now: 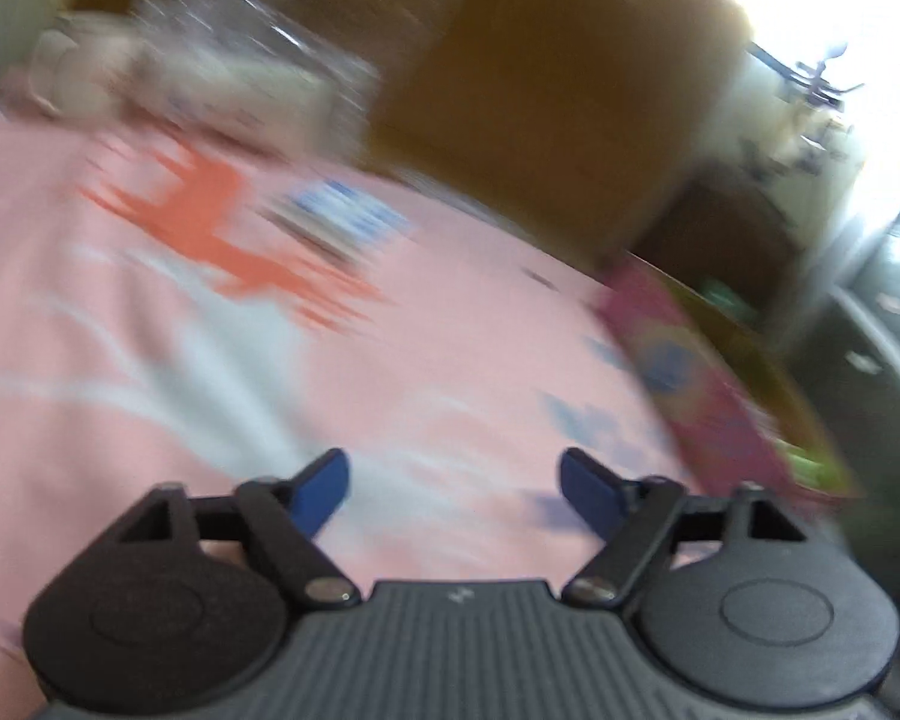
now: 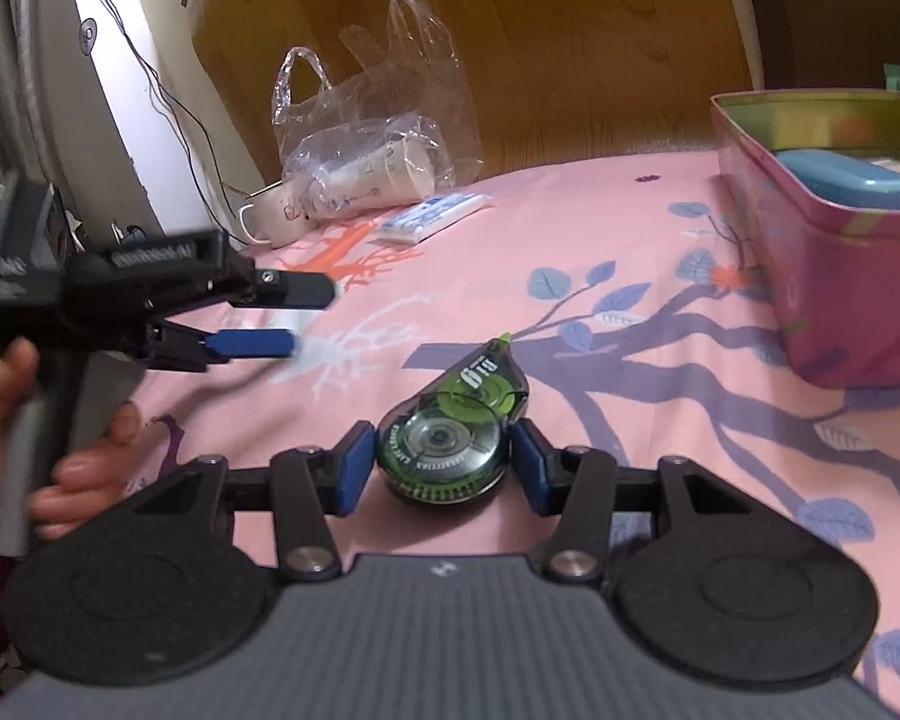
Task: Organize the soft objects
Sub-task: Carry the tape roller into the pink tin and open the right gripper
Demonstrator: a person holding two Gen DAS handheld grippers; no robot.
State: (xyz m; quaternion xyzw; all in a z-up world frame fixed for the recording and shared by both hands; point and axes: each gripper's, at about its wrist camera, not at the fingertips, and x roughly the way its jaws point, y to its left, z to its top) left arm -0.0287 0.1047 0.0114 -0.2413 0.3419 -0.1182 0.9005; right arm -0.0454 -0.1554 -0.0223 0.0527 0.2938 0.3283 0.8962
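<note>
Tape dispenser (image 2: 450,441) between right gripper's (image 2: 444,465) fingers (image 2: 354,468)

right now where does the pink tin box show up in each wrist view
Left wrist view: the pink tin box is blurred at the right edge, running from mid-height down to lower right, past the empty, open left tongs.
Right wrist view: the box is sharp at the upper right, open top, a blue case inside.
Shared landmark: the orange coral print on the pink sheet, with the clear plastic bag behind it.
</note>
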